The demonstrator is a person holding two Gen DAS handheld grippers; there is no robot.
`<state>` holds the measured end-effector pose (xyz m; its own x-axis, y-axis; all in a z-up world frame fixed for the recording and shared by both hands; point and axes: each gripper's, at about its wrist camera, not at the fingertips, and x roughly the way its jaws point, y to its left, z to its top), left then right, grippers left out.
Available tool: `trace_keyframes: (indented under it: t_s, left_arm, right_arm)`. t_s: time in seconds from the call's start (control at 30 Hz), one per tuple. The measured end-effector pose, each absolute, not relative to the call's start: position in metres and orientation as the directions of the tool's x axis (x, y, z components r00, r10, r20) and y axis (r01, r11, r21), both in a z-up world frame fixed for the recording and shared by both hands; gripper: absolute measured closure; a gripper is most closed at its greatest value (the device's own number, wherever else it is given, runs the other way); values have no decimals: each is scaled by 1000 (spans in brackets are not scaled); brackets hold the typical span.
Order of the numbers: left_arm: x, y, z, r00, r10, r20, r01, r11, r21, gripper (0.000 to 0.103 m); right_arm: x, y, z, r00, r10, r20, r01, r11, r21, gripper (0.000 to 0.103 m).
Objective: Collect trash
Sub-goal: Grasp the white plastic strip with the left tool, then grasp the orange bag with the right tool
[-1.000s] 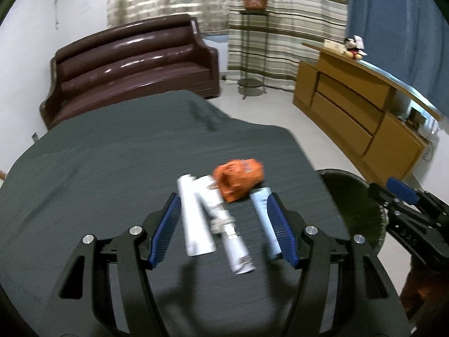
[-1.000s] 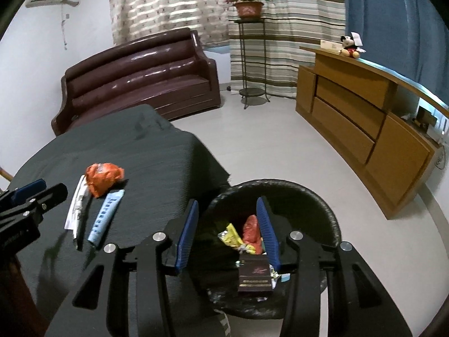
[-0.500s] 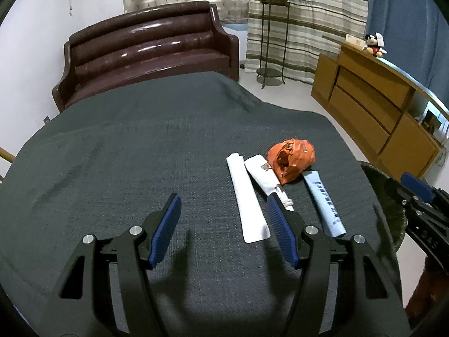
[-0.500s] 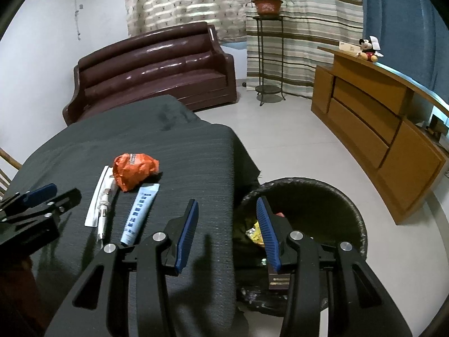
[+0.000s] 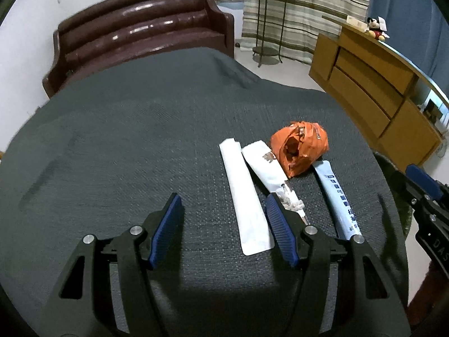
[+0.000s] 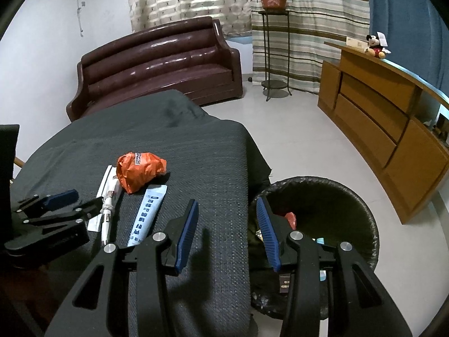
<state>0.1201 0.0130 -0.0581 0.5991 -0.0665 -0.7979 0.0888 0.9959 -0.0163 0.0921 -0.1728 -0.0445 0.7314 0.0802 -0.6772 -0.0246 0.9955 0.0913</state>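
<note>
Left wrist view: left gripper [image 5: 221, 210] hangs above the dark grey cloth-covered table [image 5: 118, 146], its jaws closing, pads pressing nothing.
Plain white flat paper sachet [image 5: 244, 193]: on the cloth, its near end between the jaws, beside the right-hand pad.
Crumpled orange plastic wrapper [image 5: 299, 151]: farther off, right of the jaws.
Right wrist view: right gripper [image 6: 226, 224] apart and empty, over the table edge.
Black lined round trash bin [image 6: 356, 196]: on the floor, just right of the jaws.
Pale blue printed tube [image 6: 147, 213]: on the cloth, left of the jaws.
</note>
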Motion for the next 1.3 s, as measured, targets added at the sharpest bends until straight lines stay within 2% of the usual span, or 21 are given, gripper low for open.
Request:
trace_keyframes:
  t_s: [0.17, 0.23, 0.3, 0.47, 0.6, 0.77, 1.3]
  left_arm:
    - [119, 18, -61, 600, -79, -796, 97, 995, -26, 61]
    - [118, 21, -62, 604, -95, -791, 112, 993, -34, 75]
    - [118, 23, -61, 606, -105, -789, 118, 992, -41, 83]
    - [116, 32, -61, 608, -124, -785, 114, 991, -69, 84]
    - [113, 40, -57, 620, -120, -775, 100, 992, -74, 84]
    - [112, 58, -50, 641, -95, -761, 69, 995, -67, 84]
    - [119, 126, -44, 664, -4, -747, -83, 994, -78, 84]
  right_arm:
    - [95, -172, -45, 728, 86, -680, -34, 995, 91, 60]
    - [97, -172, -45, 727, 89, -681, -37, 995, 91, 60]
    - [98, -171, -44, 728, 92, -679, -42, 995, 90, 60]
    - [101, -163, -43, 728, 110, -677, -62, 994, 95, 59]
    - [106, -152, -41, 729, 132, -672, -85, 991, 102, 54]
    - [113, -133, -38, 728, 157, -667, -121, 988, 100, 54]
    - [147, -96, -42, 681, 205, -703, -189, 977, 101, 44]
